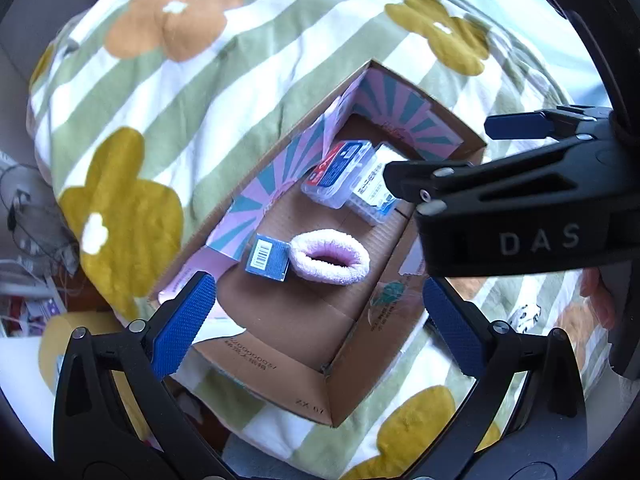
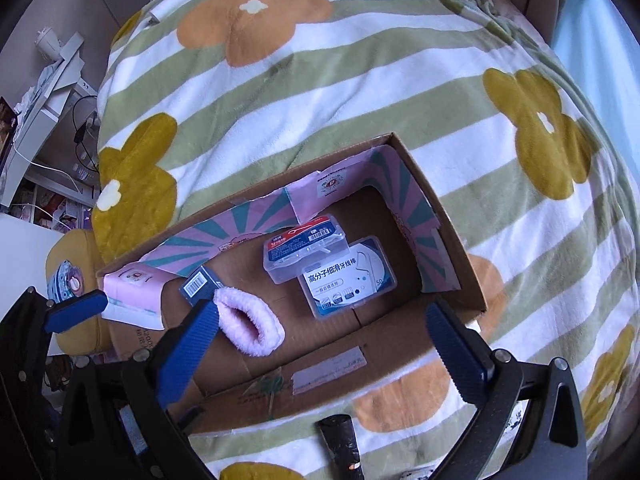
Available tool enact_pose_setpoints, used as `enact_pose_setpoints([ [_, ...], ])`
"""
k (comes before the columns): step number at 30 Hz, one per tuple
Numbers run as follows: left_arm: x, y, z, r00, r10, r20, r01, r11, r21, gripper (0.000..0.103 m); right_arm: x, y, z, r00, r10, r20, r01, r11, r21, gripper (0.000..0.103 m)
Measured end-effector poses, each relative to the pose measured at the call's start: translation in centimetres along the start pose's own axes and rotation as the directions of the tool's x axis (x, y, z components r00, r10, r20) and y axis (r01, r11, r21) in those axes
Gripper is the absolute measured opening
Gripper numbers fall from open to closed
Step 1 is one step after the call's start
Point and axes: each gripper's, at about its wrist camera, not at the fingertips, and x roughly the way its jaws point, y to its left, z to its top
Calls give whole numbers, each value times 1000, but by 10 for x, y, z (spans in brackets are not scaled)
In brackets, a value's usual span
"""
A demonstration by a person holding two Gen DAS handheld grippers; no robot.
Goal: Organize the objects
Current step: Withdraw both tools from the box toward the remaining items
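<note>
An open cardboard box (image 1: 360, 360) (image 2: 400, 354) with pink and teal lining sits on a flowered, striped blanket (image 2: 360, 80). Inside it lie a pink fluffy slipper-like item (image 1: 328, 256) (image 2: 250, 328), a small blue carton with a barcode (image 1: 268, 260) (image 2: 200, 282), and two clear floss-pick cases, a red-and-blue one (image 1: 340, 174) (image 2: 304, 250) partly over a white-and-blue one (image 1: 372, 196) (image 2: 348, 276). My left gripper (image 1: 318, 320) hovers open and empty over the box's near end. My right gripper (image 2: 322, 344) (image 1: 436, 152) is open and empty above the box.
A black roll (image 2: 340, 440) lies on the blanket in front of the box. A yellow cushion (image 2: 72, 276) sits at the box's left end. A cluttered desk with cables (image 2: 52, 120) stands left of the bed. A blue pad (image 2: 76, 314) of the left gripper shows there.
</note>
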Motion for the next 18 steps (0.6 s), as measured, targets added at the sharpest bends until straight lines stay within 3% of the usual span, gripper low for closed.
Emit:
enact_pose_setpoints([
  [5, -27, -6, 2, 1000, -23, 10, 21, 995, 96, 103, -42, -4, -17, 999, -35, 36, 31, 996, 89, 103],
  [11, -56, -20, 5, 999, -49, 18, 43, 971, 234, 103, -92, -9, -46, 993, -88, 82, 65, 967, 245, 103],
  [18, -85, -48, 4, 993, -103, 55, 73, 918, 389, 103, -140, -18, -96, 979, -174, 106, 107, 882, 459, 103],
])
